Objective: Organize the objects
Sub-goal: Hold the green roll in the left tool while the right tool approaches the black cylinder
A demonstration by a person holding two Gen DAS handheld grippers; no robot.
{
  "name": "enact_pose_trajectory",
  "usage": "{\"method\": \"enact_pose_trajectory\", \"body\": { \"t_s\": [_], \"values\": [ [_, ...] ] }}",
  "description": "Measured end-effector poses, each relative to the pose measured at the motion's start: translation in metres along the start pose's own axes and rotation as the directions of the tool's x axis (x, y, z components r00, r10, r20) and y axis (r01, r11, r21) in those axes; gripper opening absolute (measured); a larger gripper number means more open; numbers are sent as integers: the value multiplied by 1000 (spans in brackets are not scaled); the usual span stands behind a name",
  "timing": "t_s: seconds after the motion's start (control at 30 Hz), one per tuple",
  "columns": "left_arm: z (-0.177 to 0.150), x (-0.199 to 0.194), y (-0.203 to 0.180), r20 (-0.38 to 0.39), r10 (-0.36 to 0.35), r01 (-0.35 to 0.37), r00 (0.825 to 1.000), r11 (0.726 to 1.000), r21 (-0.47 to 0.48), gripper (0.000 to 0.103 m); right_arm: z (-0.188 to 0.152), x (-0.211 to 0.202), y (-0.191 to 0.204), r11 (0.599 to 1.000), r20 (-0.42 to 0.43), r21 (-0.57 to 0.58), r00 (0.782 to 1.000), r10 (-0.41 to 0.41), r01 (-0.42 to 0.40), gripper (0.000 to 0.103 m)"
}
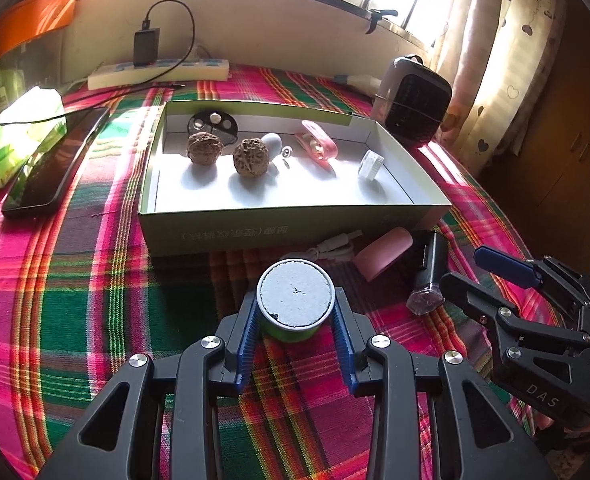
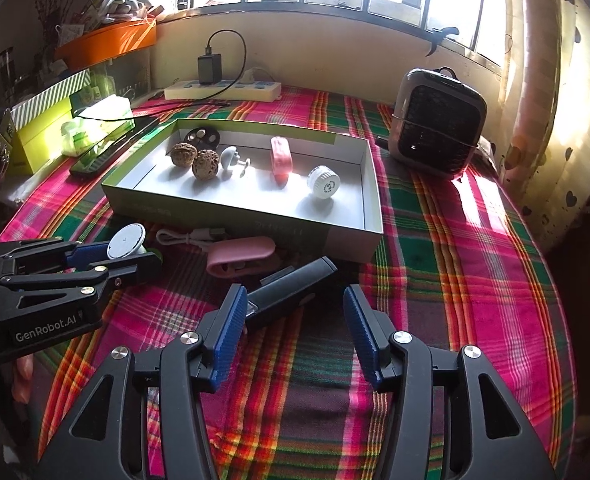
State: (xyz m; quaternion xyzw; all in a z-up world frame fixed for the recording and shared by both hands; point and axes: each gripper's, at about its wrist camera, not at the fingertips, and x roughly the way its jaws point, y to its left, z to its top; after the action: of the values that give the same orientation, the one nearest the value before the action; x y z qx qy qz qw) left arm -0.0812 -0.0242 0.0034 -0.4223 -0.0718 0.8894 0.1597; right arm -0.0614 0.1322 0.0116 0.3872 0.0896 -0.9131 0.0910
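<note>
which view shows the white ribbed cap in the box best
The right wrist view: the white ribbed cap faces the camera, its round printed face visible. In the left wrist view the cap appears edge-on and smaller, near the box right wall.

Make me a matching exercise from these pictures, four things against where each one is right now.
Things:
1. round green tin
2. two walnuts
3. black stick-shaped device
4. small heater

Places:
A. inside the open box
B. on the cloth in front of the open right gripper
C. between the left gripper's pads
D. beside the box's far right corner, by the curtain

Pairs: 1-C, 2-A, 3-B, 4-D
</note>
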Motion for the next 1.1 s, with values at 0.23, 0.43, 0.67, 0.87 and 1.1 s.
{"method": "enact_pose_trajectory", "body": {
  "t_s": [0.23,0.43,0.67,0.87,1.1],
  "values": [
    [0,1,0,-1,0,0,1000,1000,0,32,-6,-2,-8,1000,-12,16,1000,-16,16,52],
    [0,1,1,-1,-5,5,1000,1000,-3,32,-7,-3,-6,1000,-7,13,1000,-21,21,52],
    [-1,0,1,-1,-7,7,1000,1000,-4,32,-20,4,-14,999,-64,39,998,-30,32,52],
    [0,0,1,-1,-8,8,1000,1000,-6,32,-22,-1,-15,998,-56,56,998,-17,20,52],
    [-1,0,1,0,-4,4,1000,1000,-2,32,-17,-6,-24,980,-23,173,995,101,-95,52]
  ]
}}
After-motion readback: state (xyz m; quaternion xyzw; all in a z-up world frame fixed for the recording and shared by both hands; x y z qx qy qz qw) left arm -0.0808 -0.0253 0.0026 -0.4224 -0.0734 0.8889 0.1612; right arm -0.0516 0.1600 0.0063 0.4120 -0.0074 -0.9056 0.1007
